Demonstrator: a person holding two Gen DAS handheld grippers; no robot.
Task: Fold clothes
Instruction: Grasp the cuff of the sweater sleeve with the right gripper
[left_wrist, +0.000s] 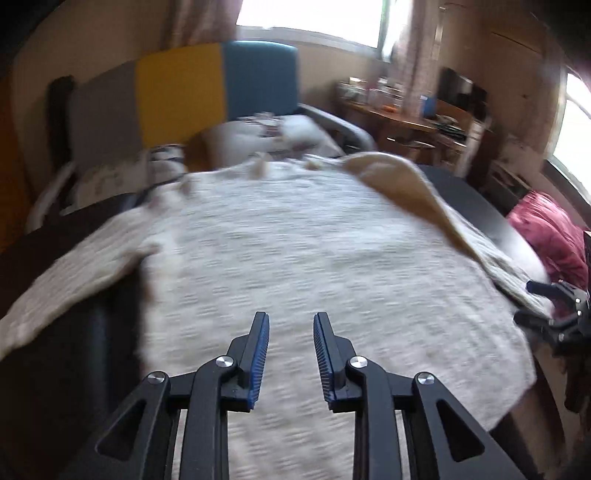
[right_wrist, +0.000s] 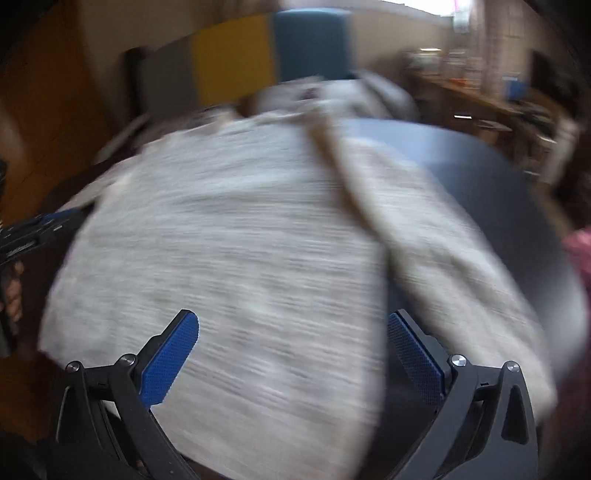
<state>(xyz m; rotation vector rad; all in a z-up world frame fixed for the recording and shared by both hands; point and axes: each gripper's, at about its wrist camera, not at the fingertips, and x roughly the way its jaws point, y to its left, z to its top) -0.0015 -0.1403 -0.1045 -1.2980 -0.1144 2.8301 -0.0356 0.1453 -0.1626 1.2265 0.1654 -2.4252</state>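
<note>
Your left gripper (left_wrist: 291, 325) hangs over the near middle of the sweater (left_wrist: 295, 240), jaws a little apart, gripping nothing. The sweater lies flat on the dark table (right_wrist: 517, 192). Your right gripper (right_wrist: 293, 325) hovers above it, jaws spread wide, empty.

One pale knitted garment (left_wrist: 295, 251) is seen spread on one dark table (left_wrist: 476, 206). One pink cloth (left_wrist: 550, 232) is counted at the table's far right edge. Two grippers are counted, the left gripper (left_wrist: 291, 325) and the right gripper (right_wrist: 293, 328), each with two blue-padded fingers. Three coloured panels (left_wrist: 177, 92) are counted behind: grey, yellow, blue.
</note>
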